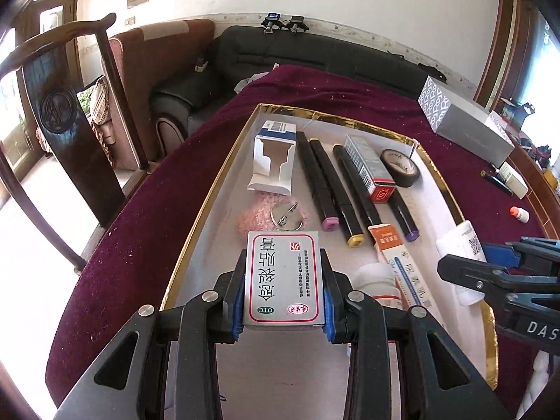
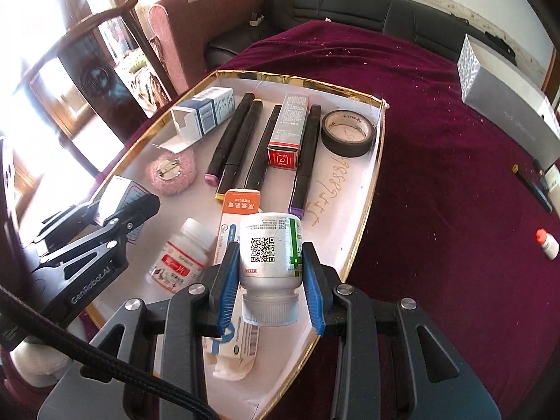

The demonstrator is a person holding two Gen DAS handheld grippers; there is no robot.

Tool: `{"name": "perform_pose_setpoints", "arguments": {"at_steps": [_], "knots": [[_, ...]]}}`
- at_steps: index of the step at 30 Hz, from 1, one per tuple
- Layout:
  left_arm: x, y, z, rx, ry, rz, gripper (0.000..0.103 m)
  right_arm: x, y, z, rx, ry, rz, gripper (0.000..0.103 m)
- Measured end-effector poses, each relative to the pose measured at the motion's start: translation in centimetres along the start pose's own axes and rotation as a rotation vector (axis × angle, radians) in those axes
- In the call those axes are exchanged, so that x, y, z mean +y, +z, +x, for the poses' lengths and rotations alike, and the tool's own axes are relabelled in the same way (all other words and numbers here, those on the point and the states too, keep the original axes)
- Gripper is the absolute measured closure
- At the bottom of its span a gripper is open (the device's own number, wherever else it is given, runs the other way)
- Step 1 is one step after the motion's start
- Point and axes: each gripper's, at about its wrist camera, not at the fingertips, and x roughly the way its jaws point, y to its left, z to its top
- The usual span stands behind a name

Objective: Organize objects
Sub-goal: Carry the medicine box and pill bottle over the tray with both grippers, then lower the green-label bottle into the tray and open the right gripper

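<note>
Both loads hung over the tray (image 1: 196, 231): left gripper (image 1: 284, 281) clamped on the silver box (image 1: 283, 276), right gripper (image 2: 270, 276) on the white bottle (image 2: 271, 248). Placing step, I'd judge; next, lower each onto bare tray floor.

A table (image 2: 437, 112) is being covered by a maroon cloth (image 2: 420, 175). A gold-rimmed tray (image 2: 371, 189) is lying on it at left; a grey box (image 2: 507, 84), a pen (image 2: 532, 185) and a small bottle (image 2: 546, 243) are lying at right.
</note>
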Motion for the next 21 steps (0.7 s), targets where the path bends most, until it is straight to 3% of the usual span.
{"name": "perform_pose_setpoints", "arguments": {"at_steps": [12,21], "knots": [[0.3,0.0,0.6,0.014,-0.014,0.000,0.074,0.5,0.5,2.6,0.033,-0.101,-0.036,0.071],[0.4,0.0,0.7,0.019,-0.015,-0.003,0.074,0.4,0.4,3.3,0.053,-0.102,-0.029,0.071]]}}
